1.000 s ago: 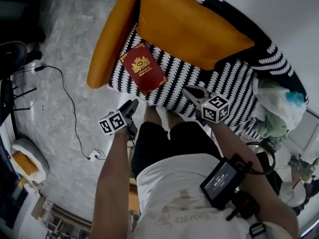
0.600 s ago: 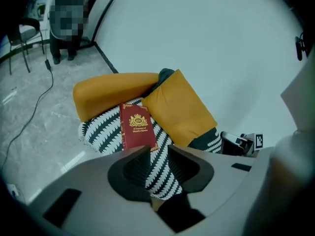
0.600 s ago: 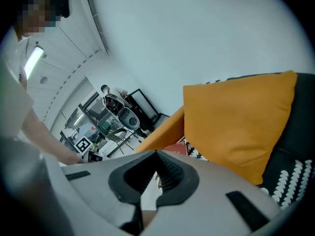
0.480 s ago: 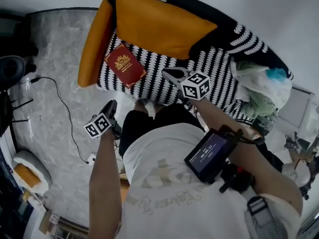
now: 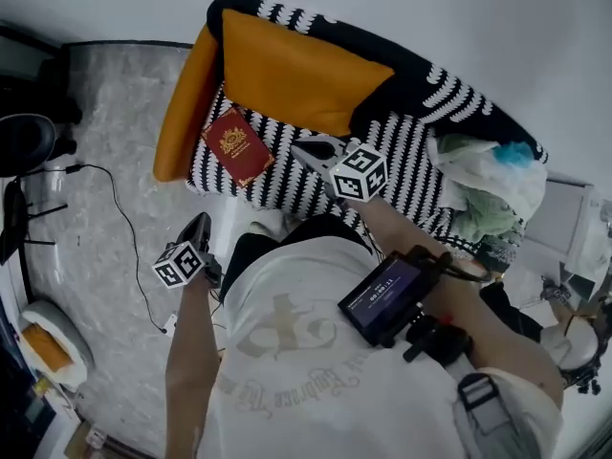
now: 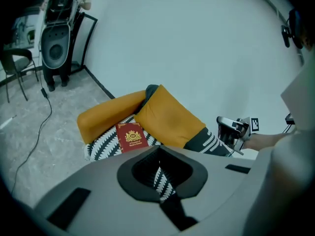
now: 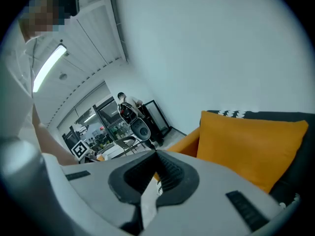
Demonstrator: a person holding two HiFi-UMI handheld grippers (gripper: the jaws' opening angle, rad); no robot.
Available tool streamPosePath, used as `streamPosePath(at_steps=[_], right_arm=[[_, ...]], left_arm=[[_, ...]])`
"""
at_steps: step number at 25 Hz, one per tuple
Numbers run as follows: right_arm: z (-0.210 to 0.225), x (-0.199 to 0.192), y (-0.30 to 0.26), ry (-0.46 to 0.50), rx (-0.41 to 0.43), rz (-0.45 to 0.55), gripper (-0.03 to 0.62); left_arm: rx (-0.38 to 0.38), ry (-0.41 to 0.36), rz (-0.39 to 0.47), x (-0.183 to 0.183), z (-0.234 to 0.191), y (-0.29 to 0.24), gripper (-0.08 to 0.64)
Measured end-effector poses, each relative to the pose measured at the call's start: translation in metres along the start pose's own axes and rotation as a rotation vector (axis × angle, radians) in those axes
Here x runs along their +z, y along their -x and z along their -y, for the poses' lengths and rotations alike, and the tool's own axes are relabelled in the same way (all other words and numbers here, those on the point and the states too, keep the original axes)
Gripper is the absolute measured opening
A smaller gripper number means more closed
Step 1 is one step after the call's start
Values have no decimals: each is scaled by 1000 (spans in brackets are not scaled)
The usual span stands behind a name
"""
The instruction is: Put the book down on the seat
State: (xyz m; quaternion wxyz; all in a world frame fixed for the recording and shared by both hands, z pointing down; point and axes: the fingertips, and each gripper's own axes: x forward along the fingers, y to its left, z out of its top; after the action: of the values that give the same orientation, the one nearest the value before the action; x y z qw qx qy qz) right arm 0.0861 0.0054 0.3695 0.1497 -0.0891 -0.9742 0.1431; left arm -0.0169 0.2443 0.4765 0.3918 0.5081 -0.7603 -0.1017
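We have drawn the left gripper [image 5: 198, 226] back from the seat [image 5: 287, 175]. Its jaws and those of the right gripper [image 5: 306, 147] are together and empty. The book [image 5: 237, 146] lies on the seat near the front edge, where a stray knock could tip it off.

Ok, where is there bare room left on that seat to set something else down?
Free: the striped seat between the red book and the heap of cloth, in front of the orange back cushion; the right hand-held gripper hangs above part of it. Crowded: the right end under the heap, the left end with the book.
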Motion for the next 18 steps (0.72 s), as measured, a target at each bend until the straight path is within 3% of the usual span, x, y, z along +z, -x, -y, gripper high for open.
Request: streamPosePath(at_steps=[4,11,18], right_arm=[[-31,11,13,42,32,23,15],[-44,9,15,36,47,43,15],[-122,15,44,59,39,156,15]], left_arm=[[-20,-51,48,8,15,24,11],[-120,-119,101,36,46,28,11],[-198,-201,190,37,72,80,11]])
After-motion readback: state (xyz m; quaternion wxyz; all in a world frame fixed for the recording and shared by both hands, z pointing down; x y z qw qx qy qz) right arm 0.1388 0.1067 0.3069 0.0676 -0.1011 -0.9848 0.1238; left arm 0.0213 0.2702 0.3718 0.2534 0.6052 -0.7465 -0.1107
